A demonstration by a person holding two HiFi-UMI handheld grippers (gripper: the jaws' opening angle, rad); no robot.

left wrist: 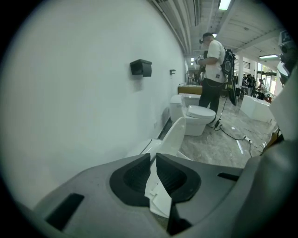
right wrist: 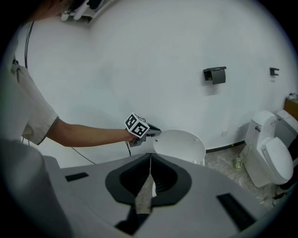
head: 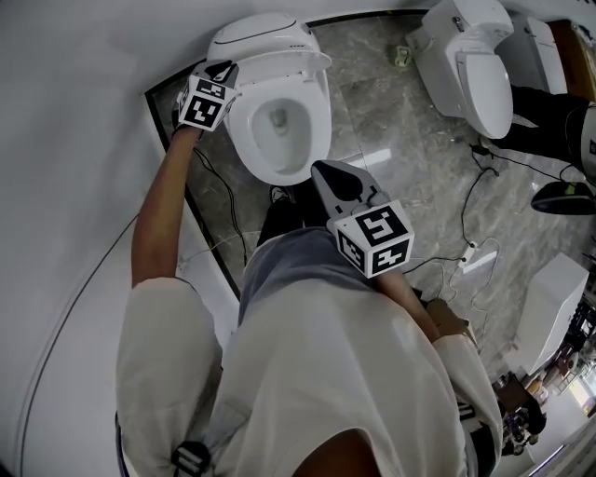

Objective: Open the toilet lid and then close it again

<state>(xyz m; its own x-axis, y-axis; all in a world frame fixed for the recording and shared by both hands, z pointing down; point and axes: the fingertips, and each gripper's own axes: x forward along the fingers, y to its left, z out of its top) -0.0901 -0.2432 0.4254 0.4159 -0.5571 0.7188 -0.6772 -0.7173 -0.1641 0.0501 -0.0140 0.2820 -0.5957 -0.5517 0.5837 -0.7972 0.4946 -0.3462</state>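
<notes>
The wall point(right wrist: 139, 56) ahead of me is plain white, with a black skirting strip point(right wrist: 226, 147) at its foot. A black paper holder point(right wrist: 215, 75) is mounted on it. The floor point(head: 400, 140) is grey veined marble. Further white toilets point(head: 470, 61) stand in a row to my right. Black cables point(head: 466, 210) and a white power strip point(head: 468, 253) lie on the floor. The ceiling strip lights point(left wrist: 224, 4) are lit.

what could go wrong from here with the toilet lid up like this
1. The left gripper pinches only the thin edge of the raised white plastic toilet lid. It might slip free and slam onto the white oval seat.
2. A black cable lies on the grey marble floor near the person's feet, so a step could snag it.
</notes>
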